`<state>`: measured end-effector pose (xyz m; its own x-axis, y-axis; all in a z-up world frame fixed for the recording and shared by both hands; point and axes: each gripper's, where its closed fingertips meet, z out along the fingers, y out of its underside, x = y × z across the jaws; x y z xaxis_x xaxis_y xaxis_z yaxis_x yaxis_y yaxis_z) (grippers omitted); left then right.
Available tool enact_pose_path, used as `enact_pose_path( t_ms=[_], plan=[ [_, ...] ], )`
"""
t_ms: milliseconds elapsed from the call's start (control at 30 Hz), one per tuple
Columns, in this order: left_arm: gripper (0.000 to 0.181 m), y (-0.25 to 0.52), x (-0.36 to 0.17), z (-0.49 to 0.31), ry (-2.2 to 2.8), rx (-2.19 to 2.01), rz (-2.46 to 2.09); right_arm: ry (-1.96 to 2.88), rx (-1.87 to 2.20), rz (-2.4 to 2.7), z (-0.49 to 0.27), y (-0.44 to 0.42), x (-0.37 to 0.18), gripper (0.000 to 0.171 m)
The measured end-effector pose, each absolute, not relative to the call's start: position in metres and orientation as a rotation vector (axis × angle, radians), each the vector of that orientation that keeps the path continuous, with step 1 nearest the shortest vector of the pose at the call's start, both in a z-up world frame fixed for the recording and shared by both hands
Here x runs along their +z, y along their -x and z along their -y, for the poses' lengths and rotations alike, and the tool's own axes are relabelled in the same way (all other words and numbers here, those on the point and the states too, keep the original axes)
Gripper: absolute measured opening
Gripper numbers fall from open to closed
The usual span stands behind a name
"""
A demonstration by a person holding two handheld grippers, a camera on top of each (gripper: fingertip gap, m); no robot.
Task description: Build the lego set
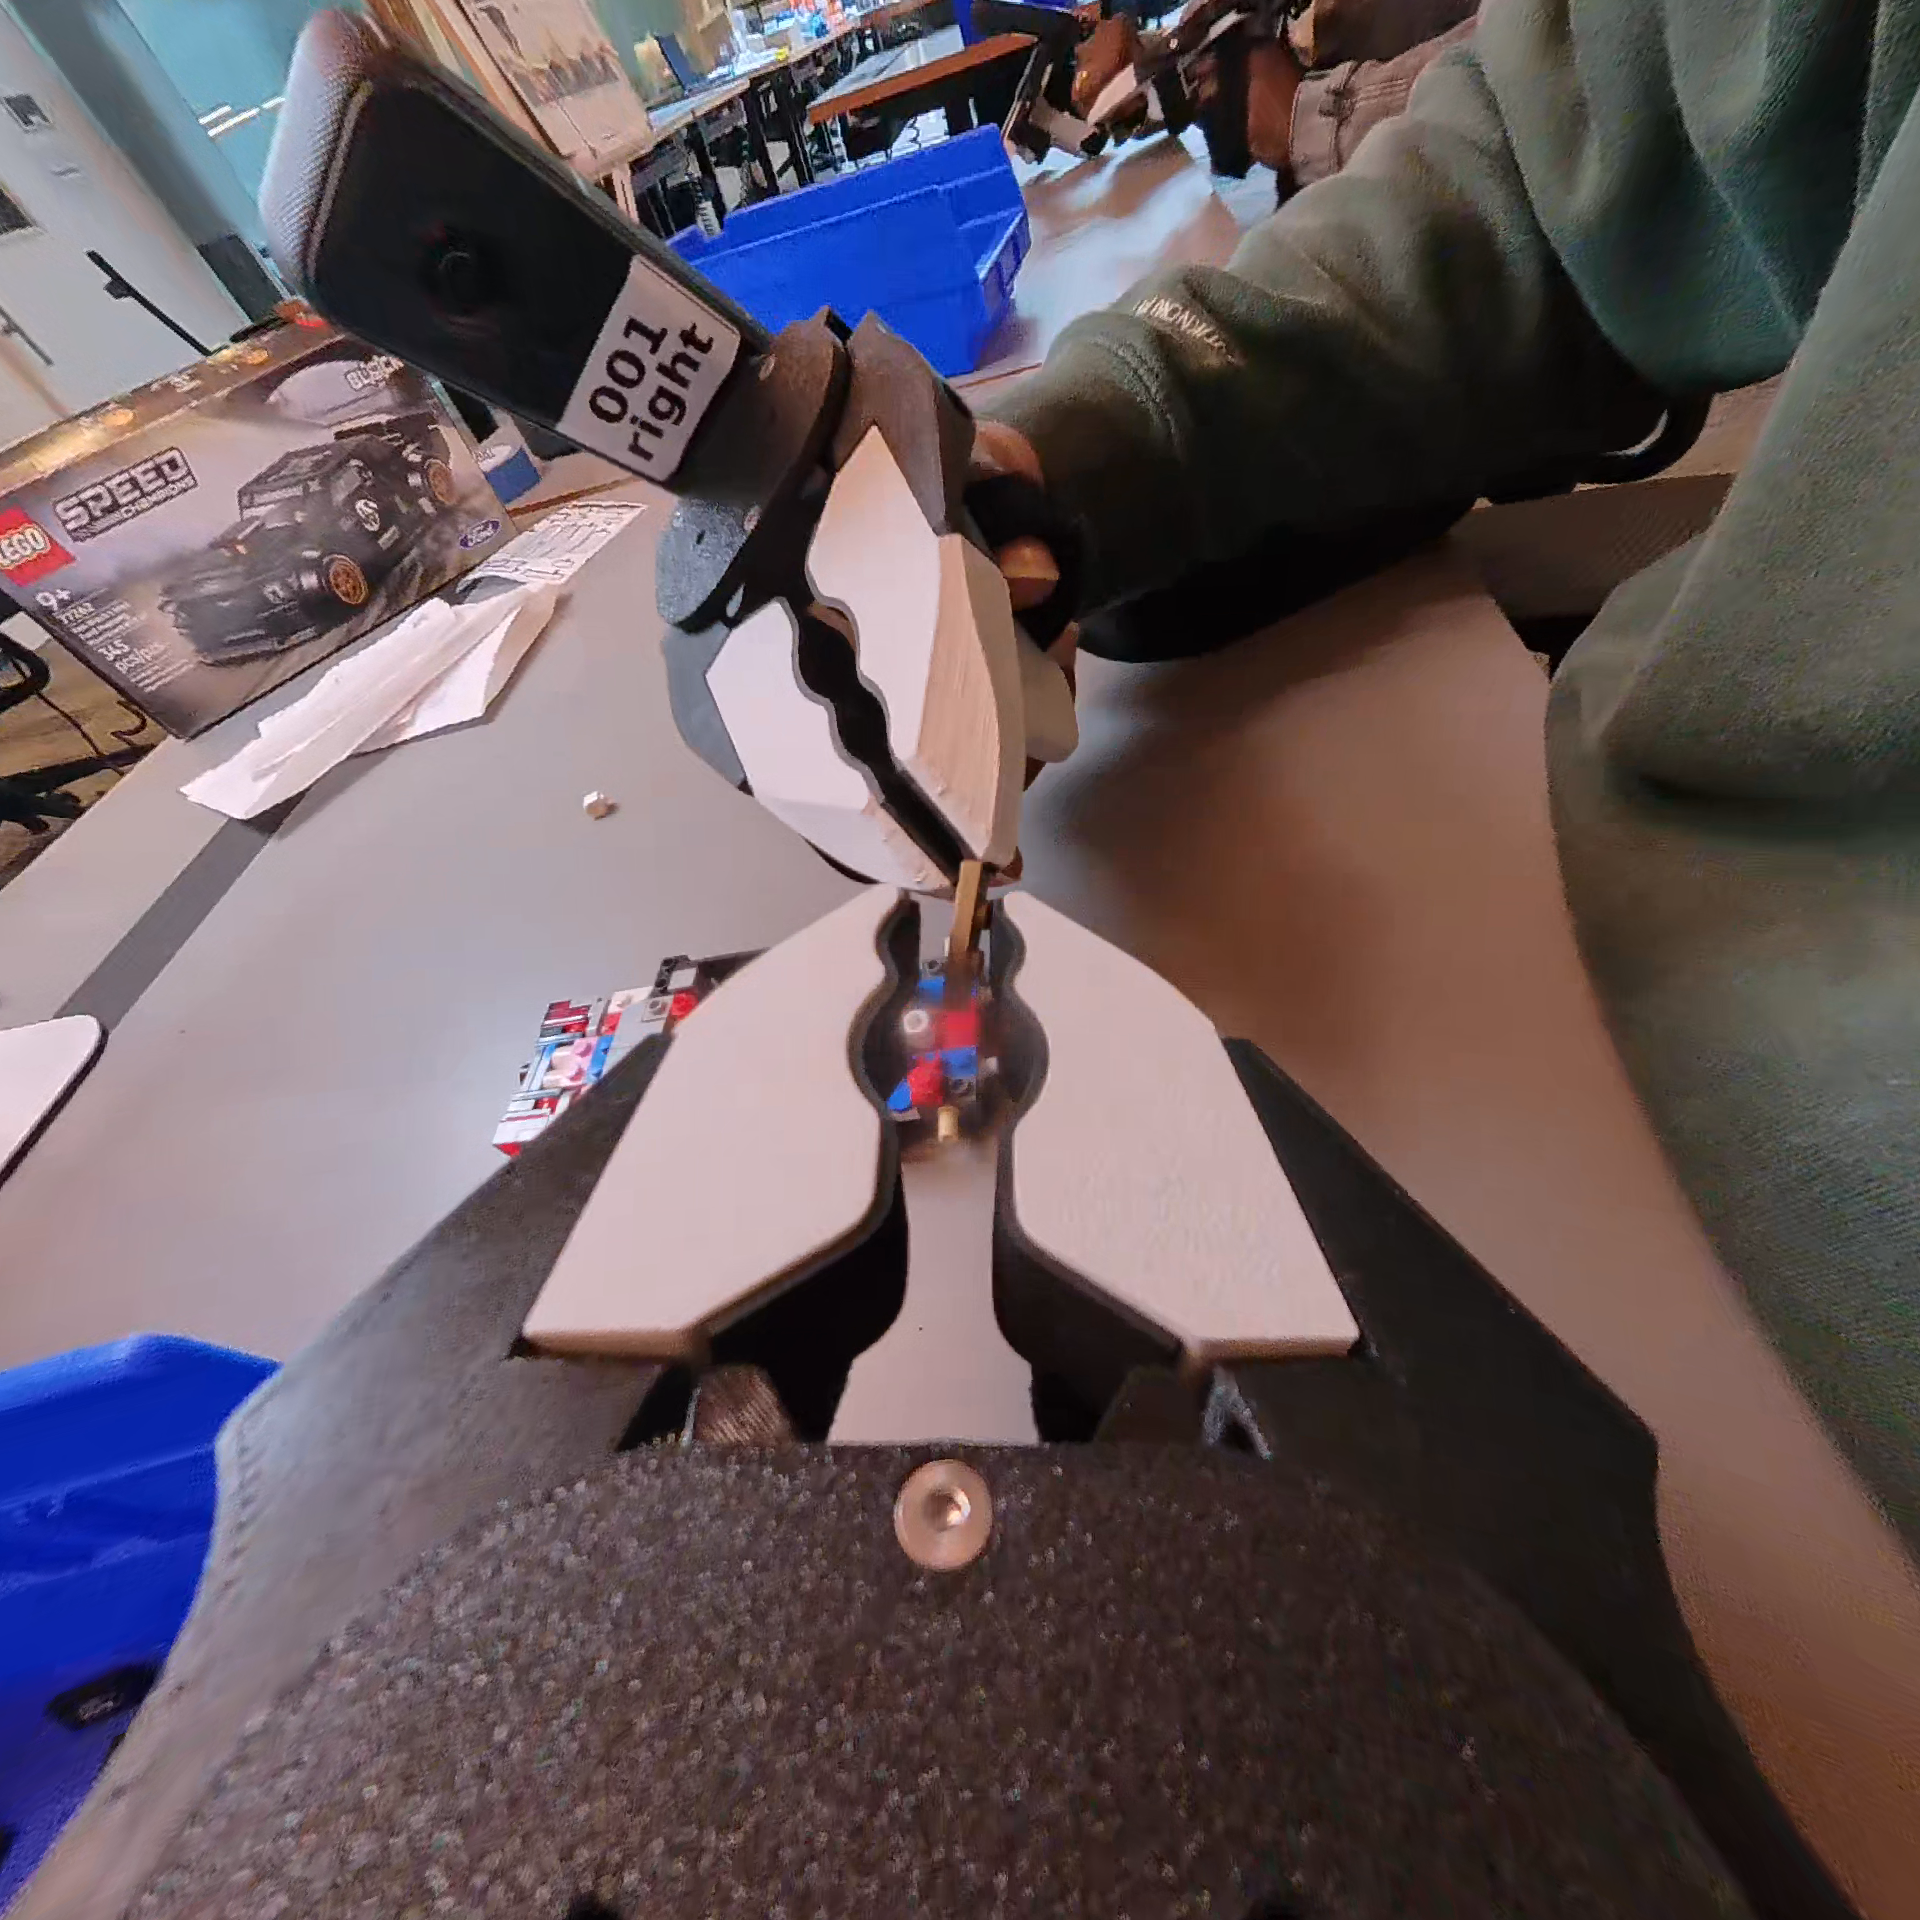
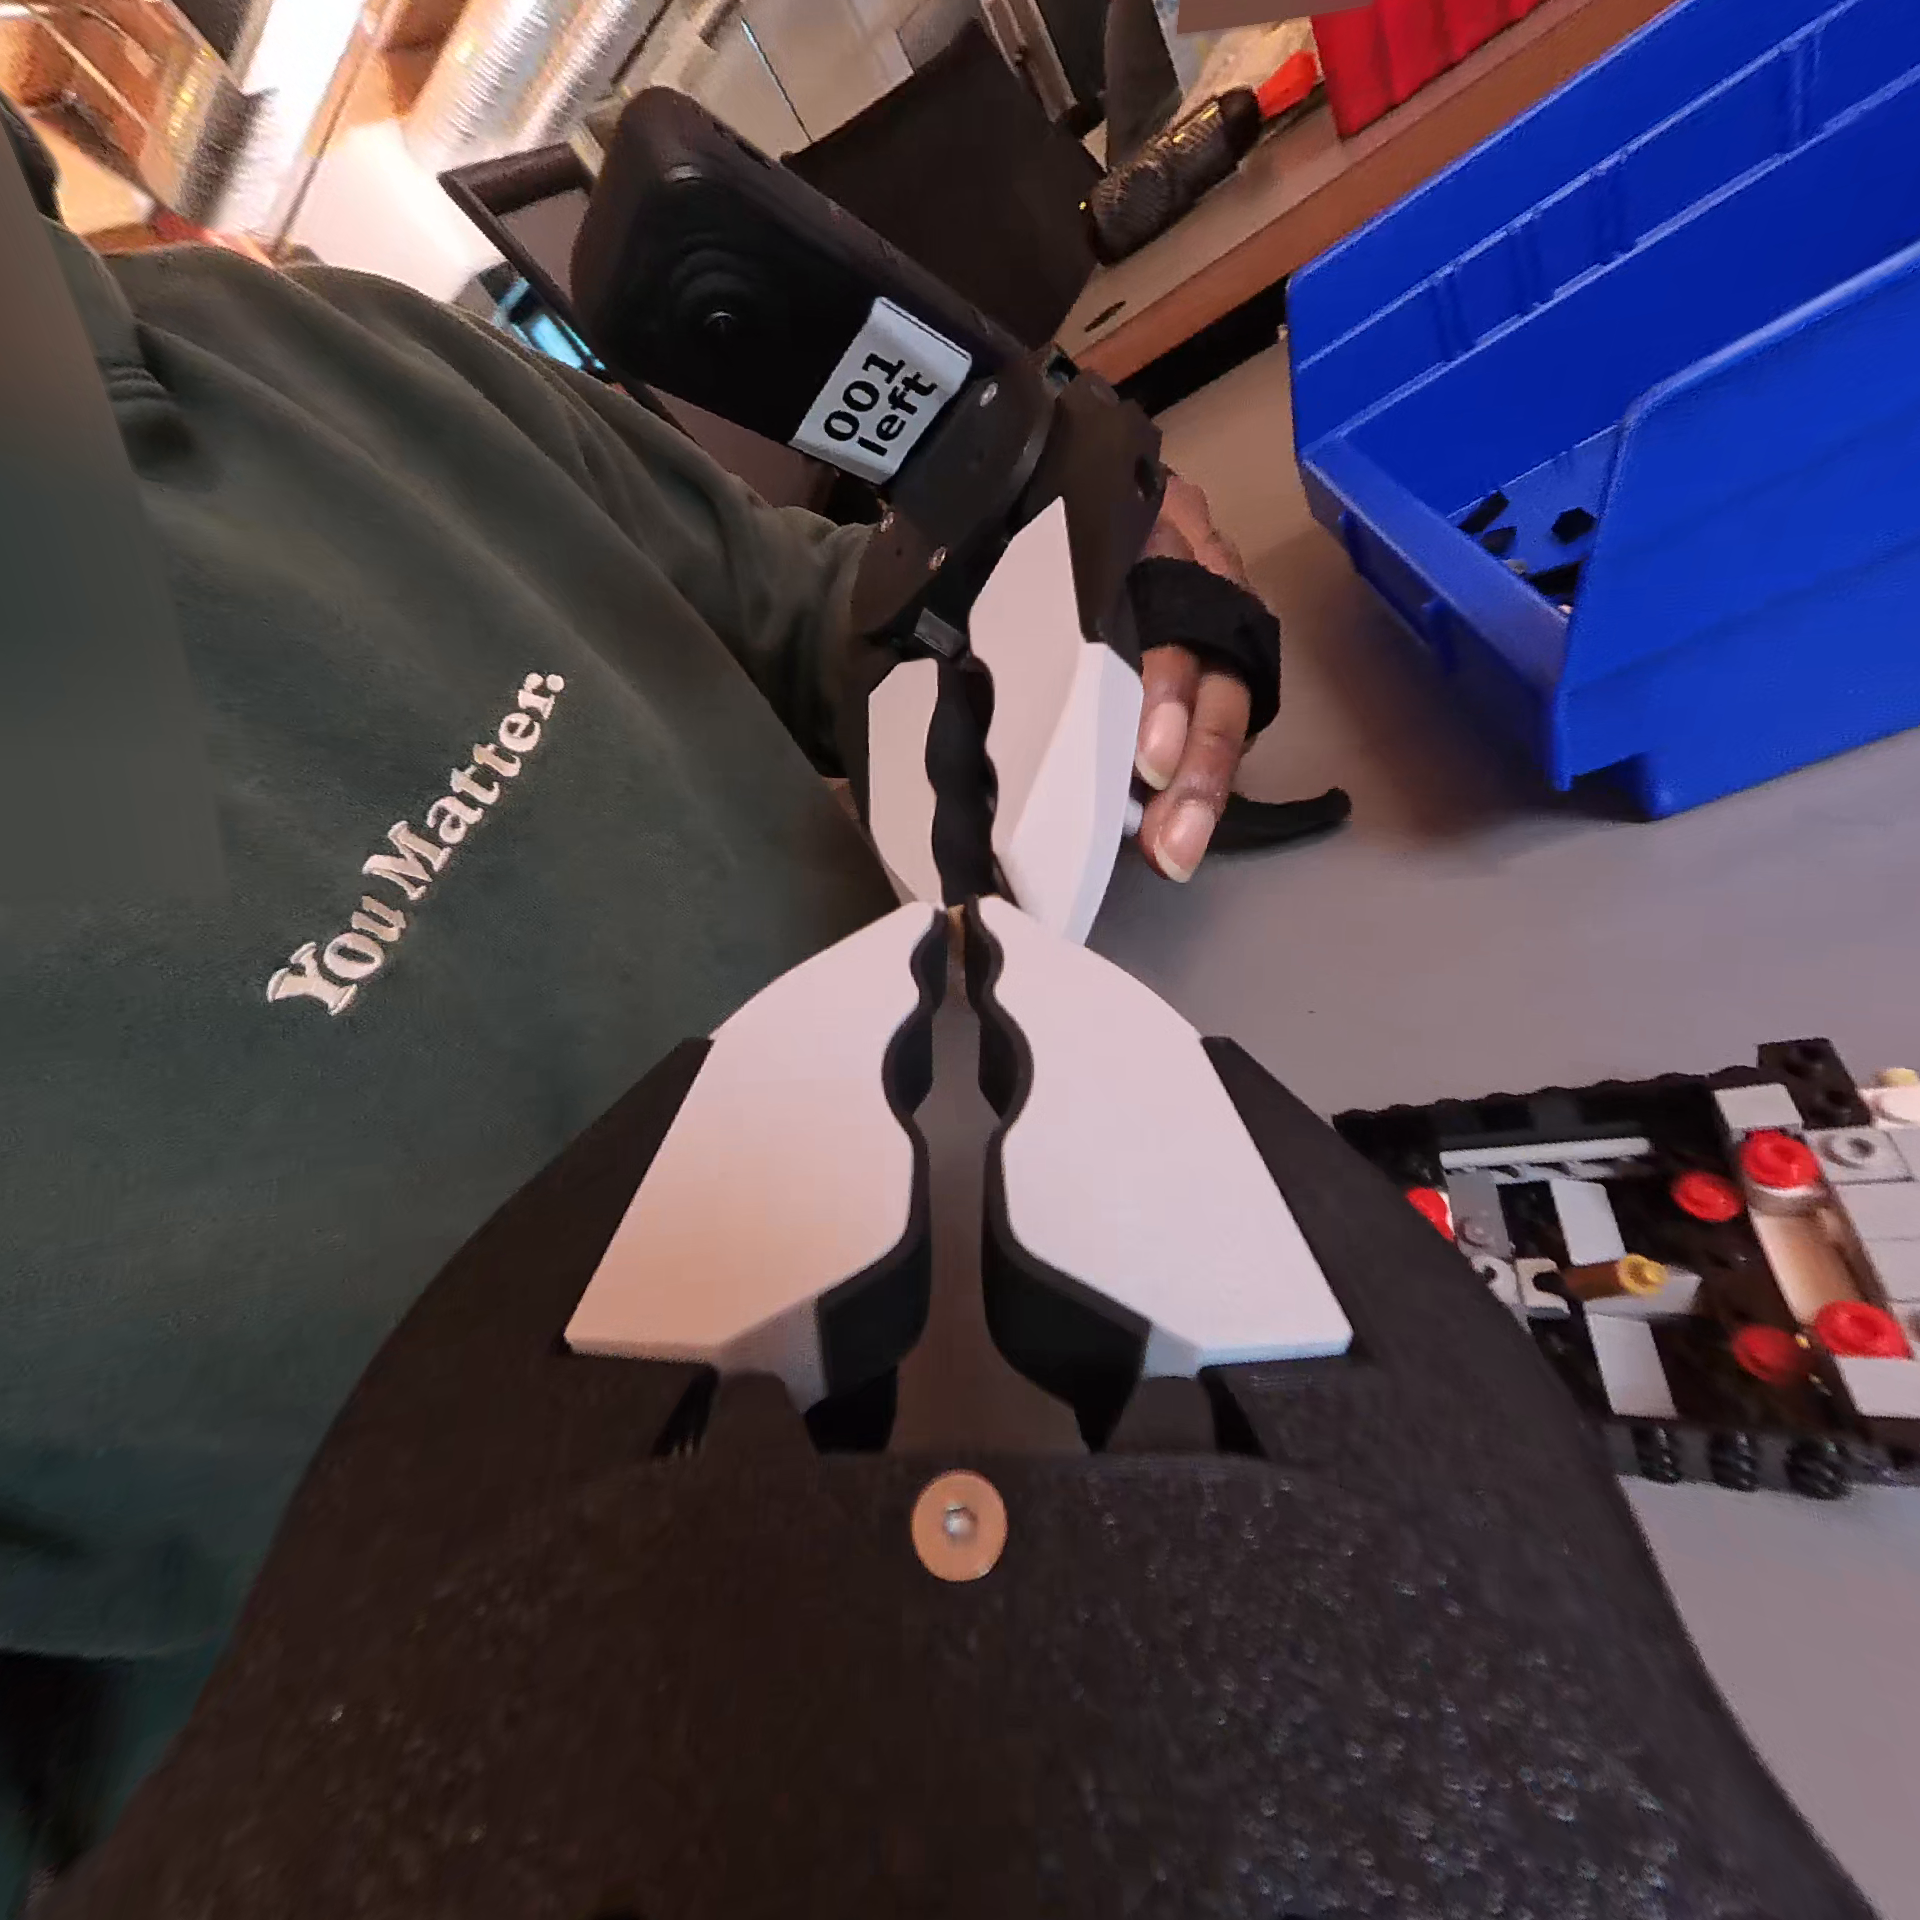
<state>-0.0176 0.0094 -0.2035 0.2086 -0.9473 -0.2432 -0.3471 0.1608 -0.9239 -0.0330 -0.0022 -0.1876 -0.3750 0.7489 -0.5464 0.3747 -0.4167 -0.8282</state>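
Gripping a small brick cluster, left tool; right tool pinches a tan pin.

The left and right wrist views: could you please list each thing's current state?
left gripper: shut on small brick assembly, held above the table.
right gripper: shut on tan pin, touching the assembly's top.
car base: partly built, flat on table.
blue bin: open.
set box: lying flat.
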Motion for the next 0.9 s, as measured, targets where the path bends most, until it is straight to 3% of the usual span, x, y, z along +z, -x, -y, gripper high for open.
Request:
enact_pose_path(
  t_ms=[900],
  plan=[
    [0.007, 0.021, -0.208, -0.021, 1.499, -0.882, -1.221, 1.556, 1.891, 1.308, -0.021, 0.026, -0.191, 0.002]
  ],
)
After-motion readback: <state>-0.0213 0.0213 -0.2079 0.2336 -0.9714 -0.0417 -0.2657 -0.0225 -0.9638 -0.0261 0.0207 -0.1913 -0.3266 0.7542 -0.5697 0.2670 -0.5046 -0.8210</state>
